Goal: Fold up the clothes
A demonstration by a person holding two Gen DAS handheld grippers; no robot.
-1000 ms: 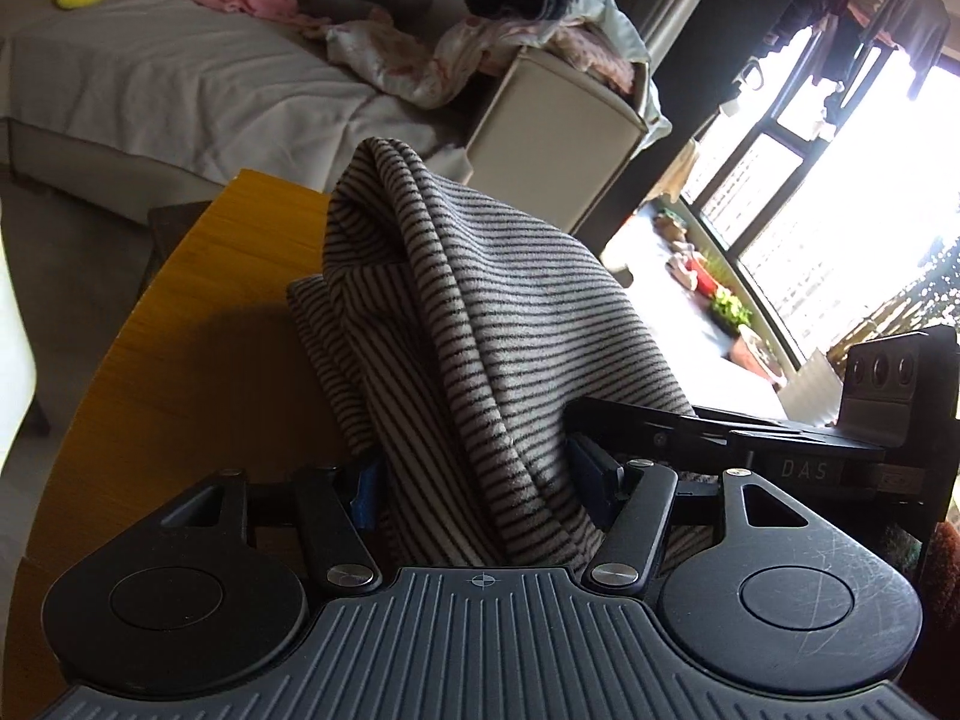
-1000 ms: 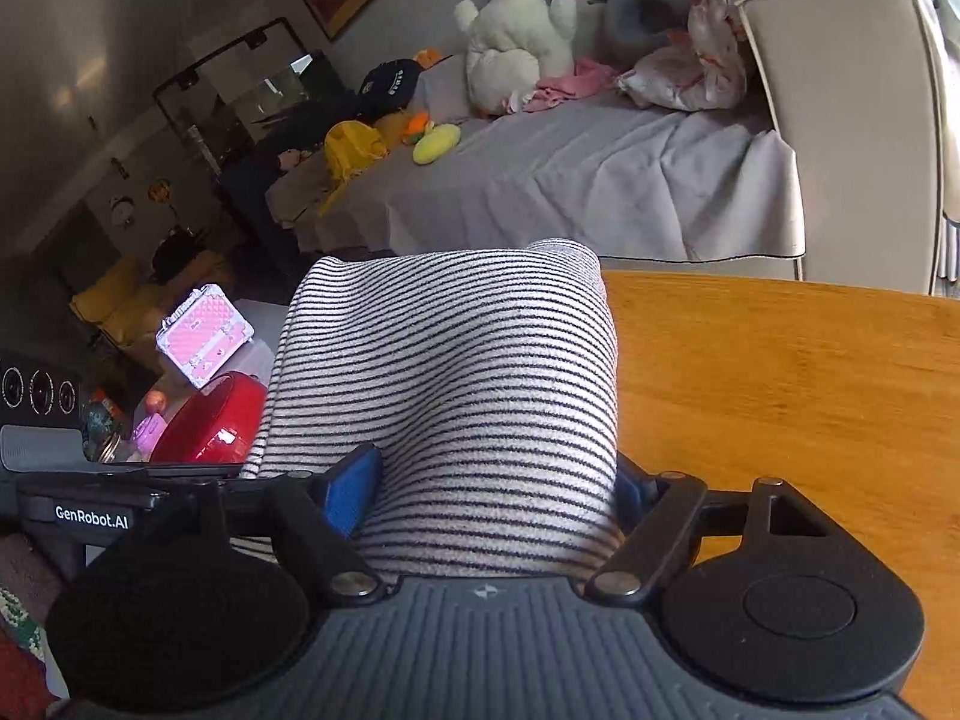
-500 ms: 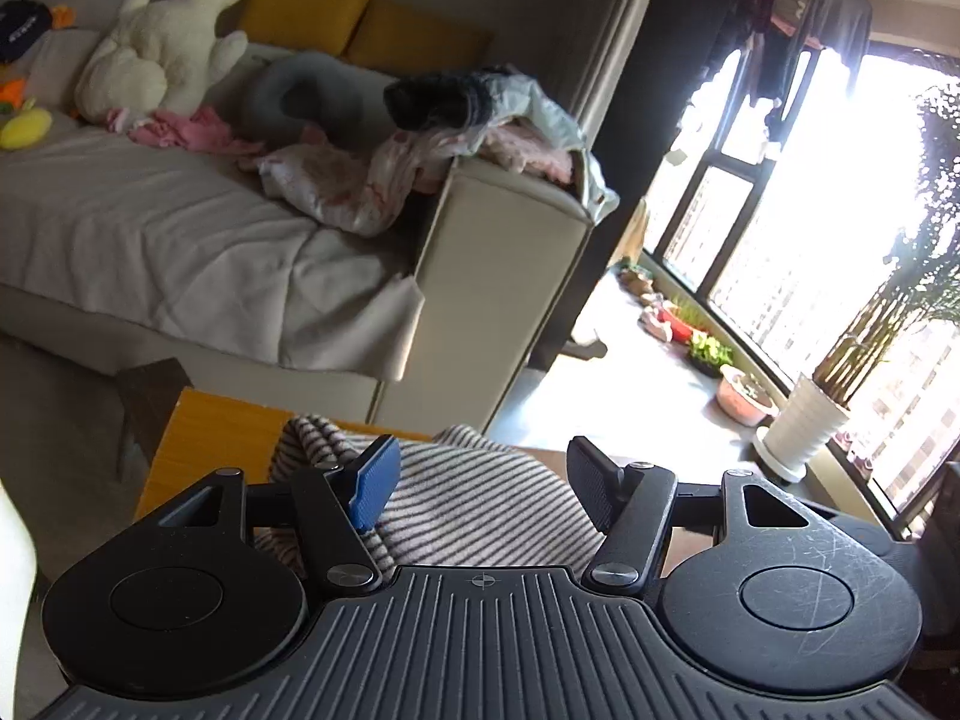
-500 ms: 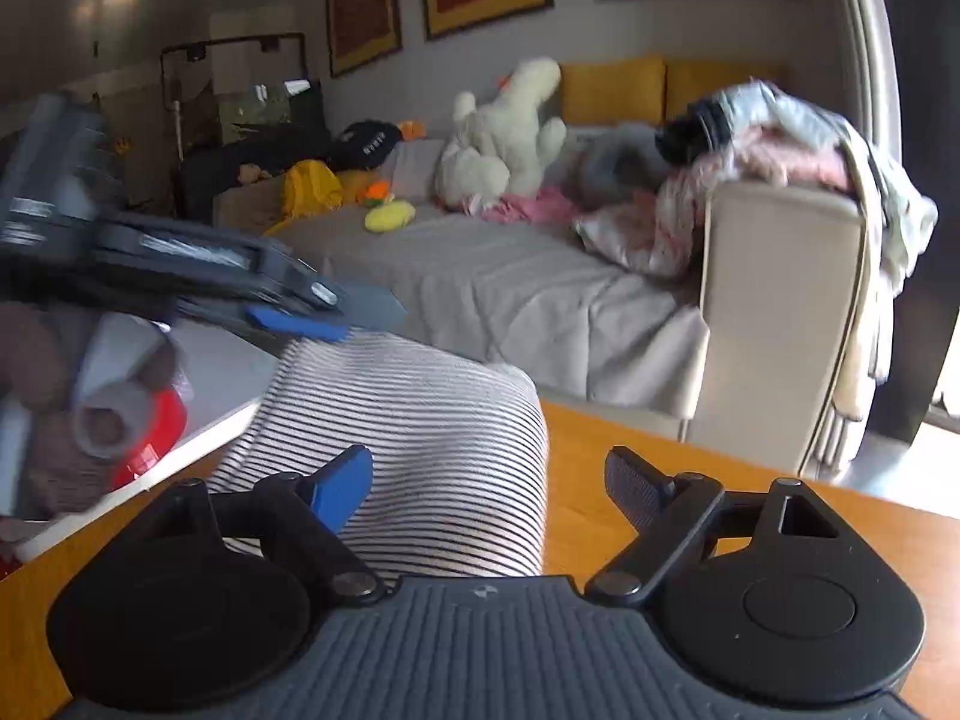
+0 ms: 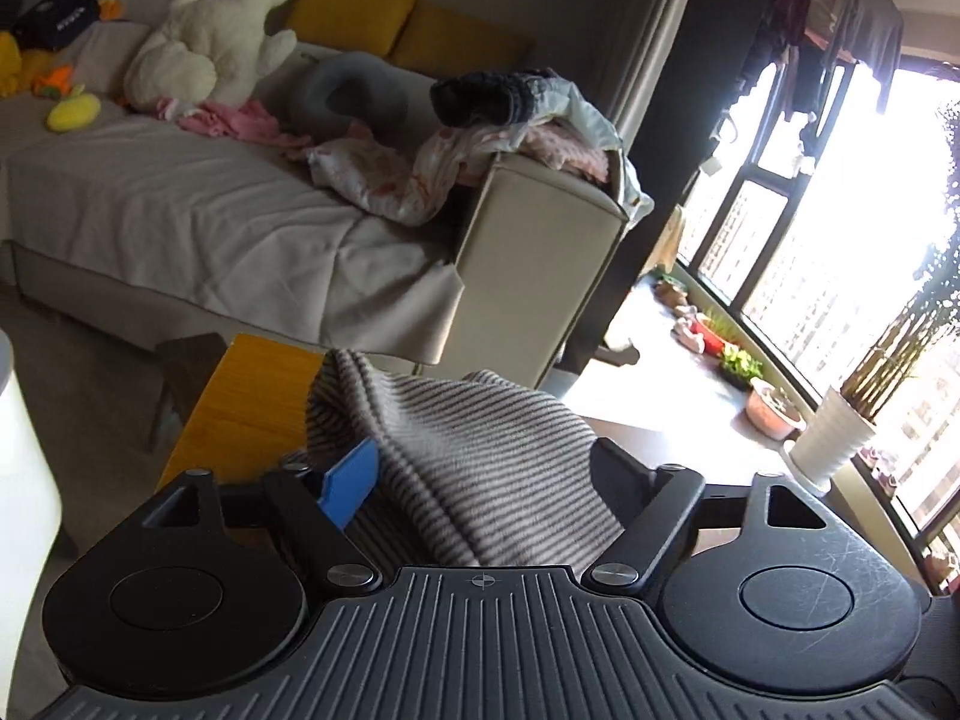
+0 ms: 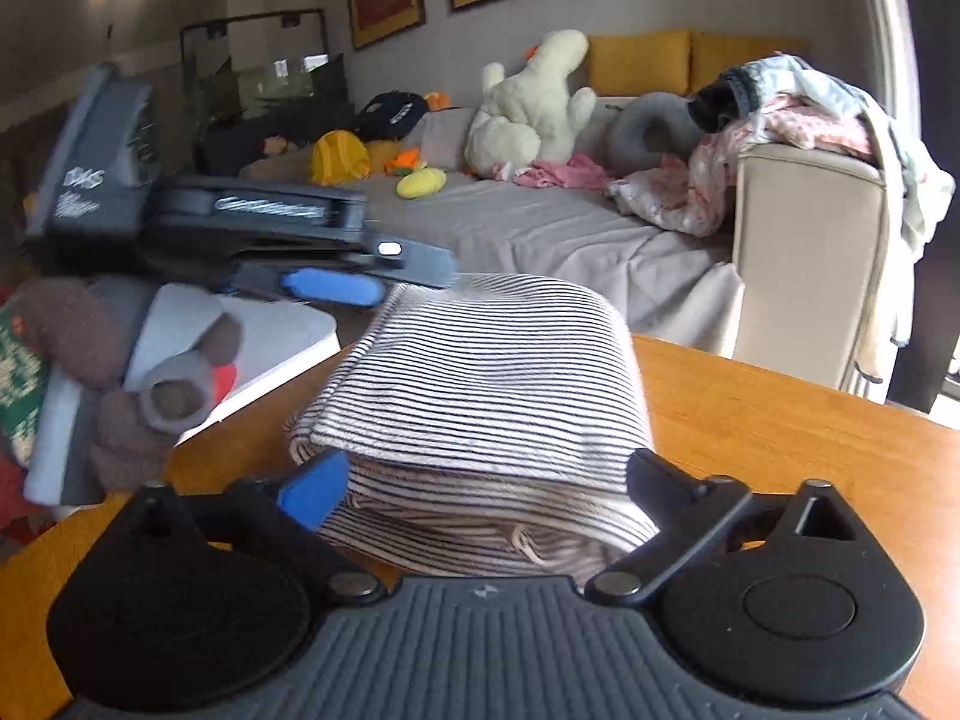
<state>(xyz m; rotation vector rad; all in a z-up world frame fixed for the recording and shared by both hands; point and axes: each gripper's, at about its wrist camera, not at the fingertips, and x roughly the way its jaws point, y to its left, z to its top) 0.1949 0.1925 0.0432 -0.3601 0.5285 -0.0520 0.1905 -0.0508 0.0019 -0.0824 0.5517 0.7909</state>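
A grey-and-white striped garment lies folded in several layers on the wooden table. My right gripper is open, its fingers on either side of the near end of the stack. In the left wrist view the same garment bunches up between the fingers of my left gripper, which is open. The left gripper also shows in the right wrist view, at the far left corner of the stack.
A sofa with plush toys and loose clothes stands behind the table. A white box and stuffed toys sit left of the table. Windows and potted plants are at the right.
Both grippers held the striped garment shut a second ago. They have since opened, let it go and drawn back. The garment now rests folded on the table.
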